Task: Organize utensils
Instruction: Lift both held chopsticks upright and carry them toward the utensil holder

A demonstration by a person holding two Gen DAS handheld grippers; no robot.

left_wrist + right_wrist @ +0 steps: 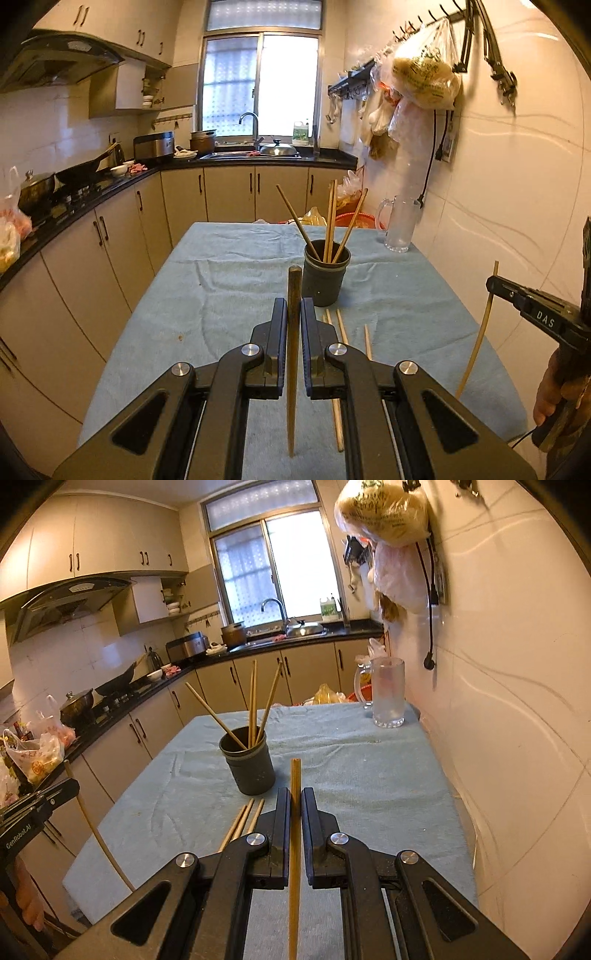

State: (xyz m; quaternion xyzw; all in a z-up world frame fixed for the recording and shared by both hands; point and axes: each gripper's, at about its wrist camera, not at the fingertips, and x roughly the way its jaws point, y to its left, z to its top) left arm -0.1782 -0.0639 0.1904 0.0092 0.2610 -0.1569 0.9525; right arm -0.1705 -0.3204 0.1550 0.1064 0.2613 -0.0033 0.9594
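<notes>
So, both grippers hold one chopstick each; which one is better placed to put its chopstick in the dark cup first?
Probably the left gripper: its chopstick lines up almost with the dark cup just ahead. The right gripper sees the cup off to its left.

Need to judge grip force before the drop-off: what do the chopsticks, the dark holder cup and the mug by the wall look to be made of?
Chopsticks: likely bamboo or wood, matte tan with faint grain, no shine. Holder cup: dark grey and dull with a ridge around its upper part; probably plastic, though matte metal is possible. Mug: clear frosted-looking glass with a handle, see-through and thick at the base.
</notes>
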